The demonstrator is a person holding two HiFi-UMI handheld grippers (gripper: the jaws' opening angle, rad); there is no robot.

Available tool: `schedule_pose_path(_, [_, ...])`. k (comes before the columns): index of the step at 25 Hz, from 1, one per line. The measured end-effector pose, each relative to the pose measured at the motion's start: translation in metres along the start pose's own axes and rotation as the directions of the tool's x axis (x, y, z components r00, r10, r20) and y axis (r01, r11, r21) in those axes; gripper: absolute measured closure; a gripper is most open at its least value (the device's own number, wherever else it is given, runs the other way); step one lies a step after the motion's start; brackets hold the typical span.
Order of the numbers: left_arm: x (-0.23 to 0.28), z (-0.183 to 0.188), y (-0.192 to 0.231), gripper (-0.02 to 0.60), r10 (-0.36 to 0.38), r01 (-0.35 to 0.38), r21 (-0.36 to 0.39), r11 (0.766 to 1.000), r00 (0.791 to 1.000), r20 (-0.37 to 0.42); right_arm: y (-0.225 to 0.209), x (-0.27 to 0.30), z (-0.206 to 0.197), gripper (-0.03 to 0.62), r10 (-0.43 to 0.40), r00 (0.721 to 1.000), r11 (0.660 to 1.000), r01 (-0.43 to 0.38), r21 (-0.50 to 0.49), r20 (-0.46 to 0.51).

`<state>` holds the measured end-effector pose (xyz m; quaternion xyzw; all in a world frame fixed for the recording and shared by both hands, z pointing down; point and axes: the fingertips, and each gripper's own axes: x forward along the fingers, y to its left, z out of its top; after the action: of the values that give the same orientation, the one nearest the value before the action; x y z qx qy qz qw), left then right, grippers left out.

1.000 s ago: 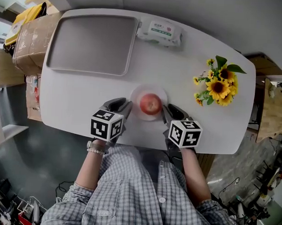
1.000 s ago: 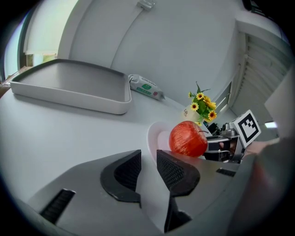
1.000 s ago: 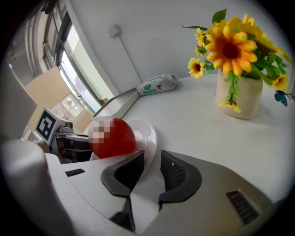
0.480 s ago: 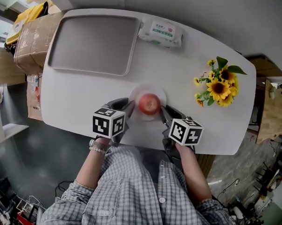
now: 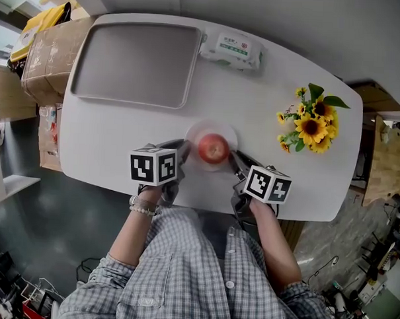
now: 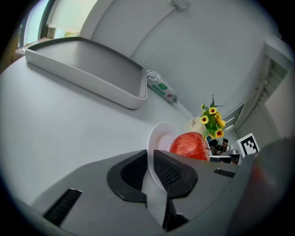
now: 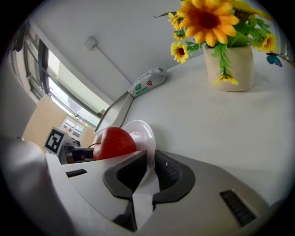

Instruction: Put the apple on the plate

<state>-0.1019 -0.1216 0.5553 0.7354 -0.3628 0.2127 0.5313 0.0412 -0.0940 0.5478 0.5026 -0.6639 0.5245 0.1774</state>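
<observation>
A red apple (image 5: 213, 149) lies on a small white plate (image 5: 225, 131) near the table's front edge. My left gripper (image 5: 182, 149) is shut on the plate's left rim, and my right gripper (image 5: 234, 159) is shut on its right rim. In the left gripper view the thin white plate rim (image 6: 154, 138) runs between the dark ribbed pads (image 6: 169, 171), with the apple (image 6: 189, 145) just beyond. In the right gripper view the plate rim (image 7: 139, 131) is likewise pinched between the pads (image 7: 167, 171), and the apple (image 7: 113, 142) sits to the left of them.
A large grey tray (image 5: 135, 53) lies at the back left, with a packet of wipes (image 5: 232, 48) beside it. A pot of sunflowers (image 5: 311, 124) stands at the right. A cardboard box (image 5: 43, 46) sits off the table's left end.
Both grippers have edged in toward the plate, and the left one's marker cube has risen and turned a little. The apple and plate stay at about the same spot.
</observation>
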Motion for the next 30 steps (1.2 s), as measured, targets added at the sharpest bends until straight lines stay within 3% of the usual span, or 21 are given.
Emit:
schedule_pose_path(11, [-0.022,0.014,0.012,0.537,0.033,-0.032,-0.040,0.999,0.999,0.026,0.027,0.007,0.013,0.540,0.015,1.000,1.000,-0.015,-0.008,-0.025])
schedule_pose_path(16, [-0.040,0.034,0.017,0.539,0.022,-0.015,-0.091,0.996,0.997,0.072,0.050,0.012,0.029,0.540,0.030,0.999,0.999,-0.031,-0.031,-0.033])
schedule_pose_path(24, [-0.066,0.069,0.034,0.540,0.040,-0.025,-0.100,0.995,0.988,0.149,0.089,0.028,0.056,0.540,0.077,0.997,0.994,-0.079,-0.073,-0.029])
schedule_pose_path(30, [-0.080,0.097,0.048,0.539,0.053,-0.034,-0.097,0.995,0.979,0.196,0.112,0.042,0.077,0.545,0.118,0.993,0.992,-0.119,-0.049,-0.019])
